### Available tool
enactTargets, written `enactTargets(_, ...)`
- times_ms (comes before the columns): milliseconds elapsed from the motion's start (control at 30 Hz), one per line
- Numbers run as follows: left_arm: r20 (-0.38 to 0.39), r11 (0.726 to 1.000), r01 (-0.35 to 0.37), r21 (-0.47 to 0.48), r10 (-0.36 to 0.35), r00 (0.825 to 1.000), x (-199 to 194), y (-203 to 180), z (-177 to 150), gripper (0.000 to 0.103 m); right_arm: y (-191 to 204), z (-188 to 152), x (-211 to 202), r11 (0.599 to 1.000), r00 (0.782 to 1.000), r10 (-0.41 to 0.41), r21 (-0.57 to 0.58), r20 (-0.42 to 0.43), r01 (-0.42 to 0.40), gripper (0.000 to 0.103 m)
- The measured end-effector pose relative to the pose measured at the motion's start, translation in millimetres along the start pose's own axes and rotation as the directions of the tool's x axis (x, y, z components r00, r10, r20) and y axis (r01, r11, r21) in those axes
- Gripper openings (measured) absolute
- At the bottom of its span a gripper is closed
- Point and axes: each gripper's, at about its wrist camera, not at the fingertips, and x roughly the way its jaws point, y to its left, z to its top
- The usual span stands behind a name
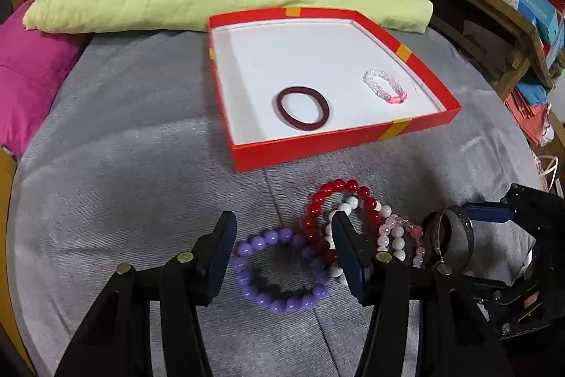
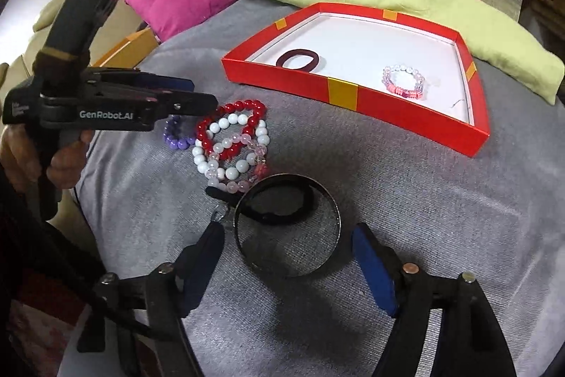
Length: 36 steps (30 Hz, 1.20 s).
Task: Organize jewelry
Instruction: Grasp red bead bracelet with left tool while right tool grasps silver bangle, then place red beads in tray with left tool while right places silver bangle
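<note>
Bare grey cloth (image 2: 441, 200) surrounds the box (image 1: 317, 151). Near its front wall, the left gripper (image 1: 282, 257) gapes over the purple beads (image 1: 279, 271); the right gripper (image 2: 286, 257), empty, straddles the bangle (image 2: 287, 228). Writing: "GenRobot.AI".

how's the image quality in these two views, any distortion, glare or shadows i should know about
Left wrist view: strong fisheye bend, the red box has curved rims, corners go dark, and the white floor is nearly blown out around the clear beaded bracelet. Right wrist view: same barrel warp, soft shadows under the dark bangle, the left tongs sharp enough that their lettering reads.
</note>
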Motion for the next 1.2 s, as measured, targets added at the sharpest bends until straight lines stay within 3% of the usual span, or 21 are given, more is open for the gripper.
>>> enactTargets(133,-0.018,1.0,0.015,0.018,-0.015,1.0,8.3,-6.4,2.5,0.047,-1.1,0.9,0.5,1.0,1.0,-0.015,-0.003,0.0,0.015,0.064)
enactTargets(267,-0.03,0.999,0.051,-0.003,-0.051,0.998,14.0,-5.2,6.3,0.03,-1.4,2.8,0.5,1.0,1.0,-0.019,-0.001,0.003,0.019,0.064)
enactTargets(400,-0.021,0.999,0.042,-0.004,-0.042,0.999,14.2,-5.5,8.0,0.024,-4.6,4.4,-1.6,1.0,1.0,-0.009,0.015,0.005,0.009,0.064)
enactTargets(467,-0.011,0.999,0.042,-0.008,-0.042,0.999,12.9,-4.1,8.4,0.013,-8.1,5.7,-2.4,1.0,1.0,-0.014,0.028,0.007,0.014,0.064)
enactTargets(533,-0.007,0.998,0.062,-0.019,-0.062,0.998,11.5,-2.3,9.4,0.01,-14.0,7.2,-3.7,0.998,1.0,-0.021,0.056,0.008,0.021,0.064)
enactTargets(700,0.023,0.996,0.08,-0.034,-0.08,0.997,3.0,1.0,11.3,0.01,-24.4,11.3,-6.1,0.994,0.999,-0.041,0.102,0.017,0.039,0.064)
enactTargets(933,0.132,0.985,0.157,-0.076,-0.147,0.98,-23.6,10.1,17.1,0.01,-34.8,15.8,-11.4,0.988,0.998,-0.057,0.144,0.033,0.052,0.064)
enactTargets(1200,0.206,0.98,0.173,-0.1,-0.15,0.967,-37.9,14.0,26.1,0.01,-41.5,19.3,-19.2,0.981,0.997,-0.038,0.191,0.074,0.023,0.064)
